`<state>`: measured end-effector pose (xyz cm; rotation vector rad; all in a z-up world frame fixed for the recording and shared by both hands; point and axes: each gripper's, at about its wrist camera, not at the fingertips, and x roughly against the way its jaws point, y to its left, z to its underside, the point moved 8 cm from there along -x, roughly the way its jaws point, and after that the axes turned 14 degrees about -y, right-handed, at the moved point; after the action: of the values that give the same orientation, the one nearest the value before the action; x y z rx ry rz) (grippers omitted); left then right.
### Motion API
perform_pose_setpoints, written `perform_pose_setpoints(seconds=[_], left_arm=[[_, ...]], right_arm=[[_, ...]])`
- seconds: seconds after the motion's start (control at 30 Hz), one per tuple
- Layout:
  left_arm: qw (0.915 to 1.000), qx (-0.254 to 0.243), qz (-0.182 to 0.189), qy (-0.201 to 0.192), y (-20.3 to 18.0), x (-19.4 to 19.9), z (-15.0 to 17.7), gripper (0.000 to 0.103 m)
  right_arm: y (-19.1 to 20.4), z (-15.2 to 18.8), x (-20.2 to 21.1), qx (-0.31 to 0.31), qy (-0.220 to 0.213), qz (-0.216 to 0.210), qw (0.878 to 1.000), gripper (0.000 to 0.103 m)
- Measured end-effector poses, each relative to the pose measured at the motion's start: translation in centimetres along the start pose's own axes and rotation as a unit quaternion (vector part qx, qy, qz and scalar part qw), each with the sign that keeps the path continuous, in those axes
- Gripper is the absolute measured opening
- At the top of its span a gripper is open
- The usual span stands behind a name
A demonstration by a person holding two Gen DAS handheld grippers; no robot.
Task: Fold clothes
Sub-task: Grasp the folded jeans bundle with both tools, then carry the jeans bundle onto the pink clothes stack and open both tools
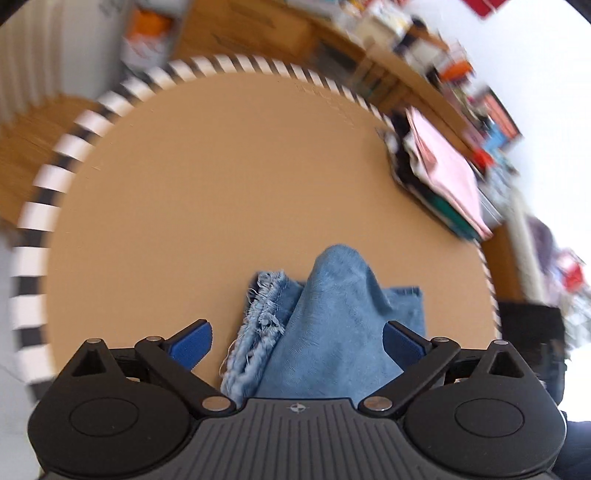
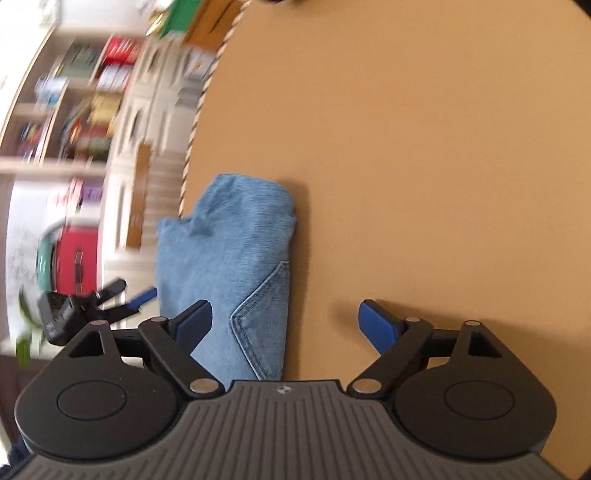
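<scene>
Denim jeans, folded into a compact bundle (frayed hem outward), lie low and centre in both views near the round table's striped edge, released, since the left gripper and right gripper both stand wide, pads gripping nothing.

Round tan table with a black-and-white striped rim, blurred shelves crowded with what may be books, red bag or case, wooden furniture behind the table
</scene>
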<state>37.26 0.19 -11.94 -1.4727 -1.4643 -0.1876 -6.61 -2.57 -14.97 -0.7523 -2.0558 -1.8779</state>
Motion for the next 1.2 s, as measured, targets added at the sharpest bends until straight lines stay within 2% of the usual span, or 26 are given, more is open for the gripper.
perform_pose_setpoints(seconds=[0.1,0.17,0.3,0.4,0.5,0.53,0.6,0.67,0.7,0.8,0.87,0.97,1.1,1.2], left_arm=[[0.9954,-0.009,0.048,0.083,1.7,-3.1,0.6,0.098],[0.9903,-0.017,0.076,0.115,2.4,-4.5,1.1,0.098],[0.9809,-0.007,0.122,0.151,3.6,-6.7,1.5,0.099],[0.9743,-0.007,0.161,0.158,3.9,-7.3,1.4,0.097],[0.9716,0.004,0.175,0.159,3.9,-7.6,1.5,0.096],[0.971,0.008,0.176,0.161,3.8,-7.7,1.8,0.094],[0.9699,0.008,0.179,0.165,3.4,-7.6,2.7,0.082],[0.9719,0.009,0.176,0.156,3.1,-7.4,3.3,0.081],[0.9726,0.01,0.176,0.151,3.2,-7.2,3.3,0.08],[0.9733,0.018,0.177,0.145,3.3,-7.1,3.5,0.079],[0.9739,-0.011,0.177,0.142,2.4,-7.1,3.9,0.077],[0.9739,-0.079,0.158,0.142,-0.1,-7.4,4.6,0.082],[0.9836,-0.035,0.096,0.149,0.6,-6.5,4.1,0.058],[0.9853,-0.071,0.07,0.138,-1.1,-4.3,3.7,0.047]], right_arm=[[0.1,2.4,-1.6,-0.05,-0.025,-0.013,0.998,0.09],[0.2,3.7,-2.7,-0.073,-0.035,-0.016,0.997,0.091],[0.3,4.7,-4.0,-0.077,-0.052,-0.013,0.996,0.091],[0.4,4.4,-4.6,-0.081,-0.069,-0.01,0.994,0.091],[0.8,3.9,-5.6,-0.067,-0.073,-0.006,0.995,0.091],[1.1,3.8,-6.0,-0.056,-0.068,-0.004,0.996,0.091],[1.9,3.6,-6.9,-0.033,-0.056,0.0,0.998,0.09],[2.4,3.5,-8.1,-0.02,-0.037,0.001,0.999,0.075],[2.1,3.5,-8.6,-0.021,-0.029,0.005,0.999,0.053],[1.1,3.1,-9.2,-0.087,-0.02,-0.005,0.996,0.044],[1.3,3.0,-9.7,-0.091,-0.015,-0.005,0.996,0.043],[2.9,3.3,-11.2,-0.038,-0.016,0.014,0.999,0.034],[4.3,3.5,-11.1,-0.022,-0.026,0.039,0.999,0.025],[6.3,3.2,-10.1,0.02,-0.029,0.044,0.998,0.024]])
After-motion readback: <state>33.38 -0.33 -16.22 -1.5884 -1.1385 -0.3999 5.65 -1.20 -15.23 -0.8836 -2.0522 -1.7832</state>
